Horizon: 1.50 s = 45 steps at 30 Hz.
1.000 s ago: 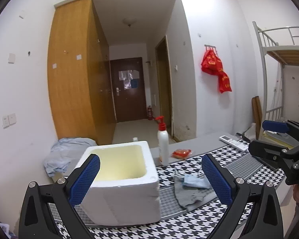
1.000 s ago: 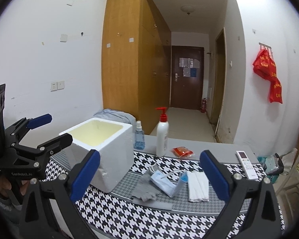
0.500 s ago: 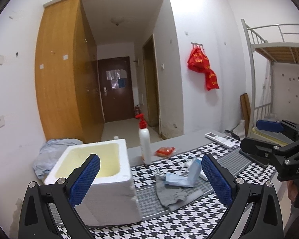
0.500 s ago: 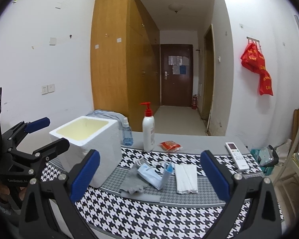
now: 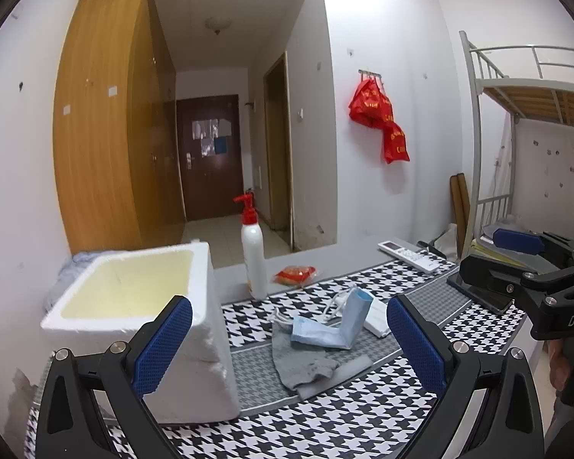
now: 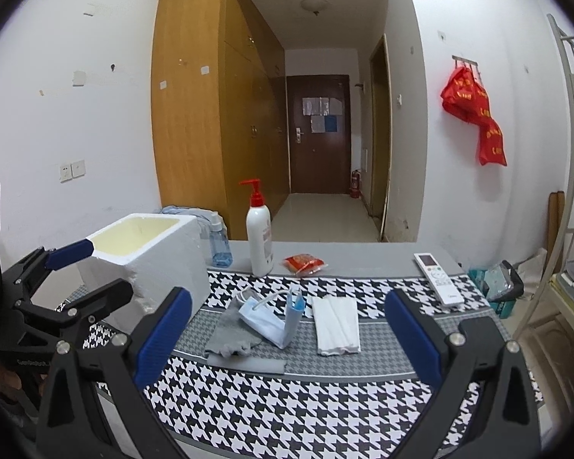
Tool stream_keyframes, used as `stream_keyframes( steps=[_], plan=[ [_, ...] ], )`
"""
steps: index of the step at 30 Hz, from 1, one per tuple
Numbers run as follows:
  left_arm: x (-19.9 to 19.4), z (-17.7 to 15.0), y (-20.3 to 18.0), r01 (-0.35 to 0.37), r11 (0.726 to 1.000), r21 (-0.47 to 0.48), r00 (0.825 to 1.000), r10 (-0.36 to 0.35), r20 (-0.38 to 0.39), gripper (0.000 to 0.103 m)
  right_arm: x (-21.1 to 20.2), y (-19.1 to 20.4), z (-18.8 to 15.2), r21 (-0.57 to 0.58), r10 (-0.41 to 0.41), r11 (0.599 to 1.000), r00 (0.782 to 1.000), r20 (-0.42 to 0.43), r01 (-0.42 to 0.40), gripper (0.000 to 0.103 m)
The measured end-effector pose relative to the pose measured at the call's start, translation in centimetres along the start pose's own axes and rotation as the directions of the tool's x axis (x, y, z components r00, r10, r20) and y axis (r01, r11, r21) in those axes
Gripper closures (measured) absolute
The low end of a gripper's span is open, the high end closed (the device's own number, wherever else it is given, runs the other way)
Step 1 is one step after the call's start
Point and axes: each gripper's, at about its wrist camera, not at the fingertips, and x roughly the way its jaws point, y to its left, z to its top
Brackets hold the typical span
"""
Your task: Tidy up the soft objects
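Table (image 6: pixel 363 401): your work surface, covered in black-and-white houndstooth with a grey band across the middle where the soft things lie.
Foam box (image 6: pixel 149 252): open-topped, empty as far as you can see, standing at the table's left end; likely your bin. It looks light and crumbly, so don't knock it.
Left gripper (image 5: pixel 289 348): you hold it above the table's near edge, jaws spread wide, nothing between them.
Right gripper (image 6: pixel 287 338): likewise wide apart and empty, aimed at the pile.
Grey cloth (image 6: pixel 229 332): limp and flat beside the box, under the mask's edge. Pinch a raised fold near its wrinkled end; it will droop.
White tissue stack (image 6: pixel 336 325): folded, lying just right of the mask. Probably light and loose; take it across a short edge so the layers stay together.
Face mask (image 6: pixel 271 323): blue, bent upward at one end, resting partly on the cloth. Nearly weightless; grip the standing flap, not the thin ear loops.
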Motion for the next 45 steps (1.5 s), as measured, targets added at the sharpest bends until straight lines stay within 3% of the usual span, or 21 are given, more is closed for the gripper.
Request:
stream_keyframes(
  steps=[3, 29, 45],
  plan=[
    [0.5, -0.5, 0.0, 0.011, 1.000, -0.010, 1.000, -0.011, -0.010, 0.001, 0.3, -0.1, -0.3, -0.007, -0.035, 0.999, 0.999, -0.003, 0.035, 0.001],
    [3.8, -2.7, -1.0, 0.022, 1.000, 0.004, 0.994, -0.022, -0.105, 0.001, 3.3, -2.2, -2.1, 0.034, -0.049, 0.998, 0.993, -0.104, 0.052, 0.001],
    [7.9, -3.6, -1.0, 0.029, 1.000, -0.004, 0.979, -0.030, -0.202, 0.001, 6.9, -3.5, -3.1, 0.028, -0.067, 0.997, 0.980, -0.190, 0.074, 0.001]
  ],
)
